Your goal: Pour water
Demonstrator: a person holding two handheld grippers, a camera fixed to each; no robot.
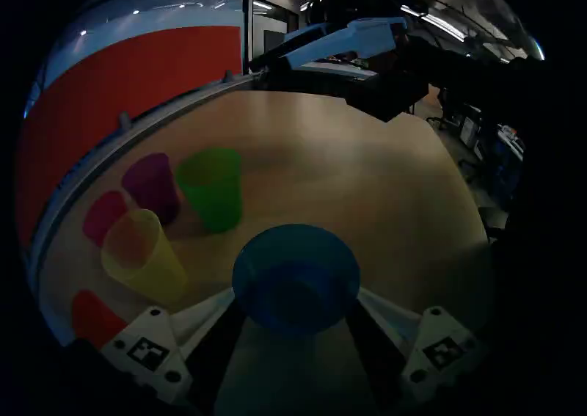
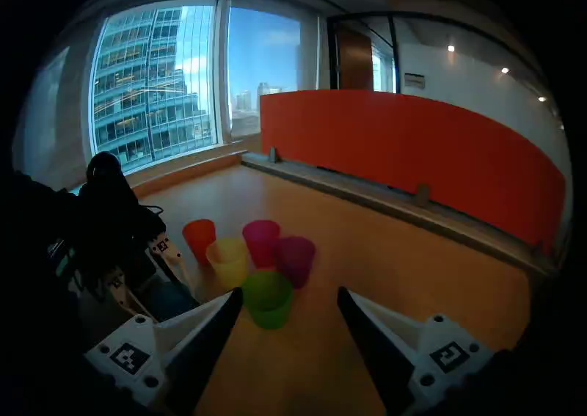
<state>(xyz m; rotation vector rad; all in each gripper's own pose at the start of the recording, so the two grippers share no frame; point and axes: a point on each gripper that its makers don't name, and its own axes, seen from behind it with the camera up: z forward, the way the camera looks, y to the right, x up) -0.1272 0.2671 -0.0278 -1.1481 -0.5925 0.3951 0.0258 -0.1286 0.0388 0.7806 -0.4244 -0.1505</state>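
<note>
In the left gripper view a blue cup sits upright between the two fingers of my left gripper, which is shut on its sides just above the wooden table. I cannot tell whether it holds water. A green cup stands a little beyond it to the left. My right gripper hangs open with nothing between its fingers, just short of the same green cup. The left gripper and the dark sleeve holding it appear at the left of the right gripper view.
Beside the green cup stand a yellow cup, a purple cup, a pink cup and a red cup. An orange divider wall runs along the table's far edge. The right gripper hovers over the table's far side.
</note>
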